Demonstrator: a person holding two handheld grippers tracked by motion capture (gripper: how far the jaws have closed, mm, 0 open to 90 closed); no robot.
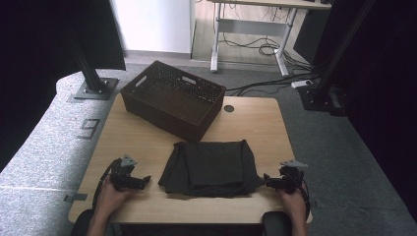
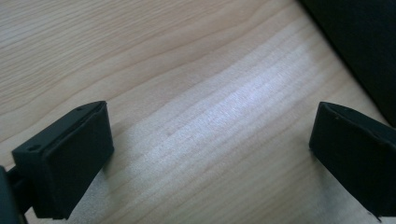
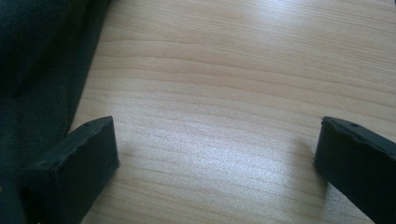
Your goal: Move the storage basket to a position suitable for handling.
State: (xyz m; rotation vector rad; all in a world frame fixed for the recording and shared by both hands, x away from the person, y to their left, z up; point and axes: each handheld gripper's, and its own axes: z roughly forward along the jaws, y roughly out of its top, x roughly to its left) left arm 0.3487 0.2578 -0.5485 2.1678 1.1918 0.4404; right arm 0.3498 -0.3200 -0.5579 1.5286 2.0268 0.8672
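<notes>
A dark folded cloth lies on the wooden table near its front edge. My left gripper rests low on the table just left of the cloth, jaws wide open over bare wood; the cloth's edge shows at the upper right of the left gripper view. My right gripper sits at the cloth's right edge, also open with only wood between its jaws. The cloth lies beside its left jaw in the right gripper view; whether the two touch I cannot tell.
A dark woven basket, empty, stands at the back left of the table, behind the cloth. A round cable hole sits beside it. Black frame posts rise at both back corners, and a desk with cables stands beyond.
</notes>
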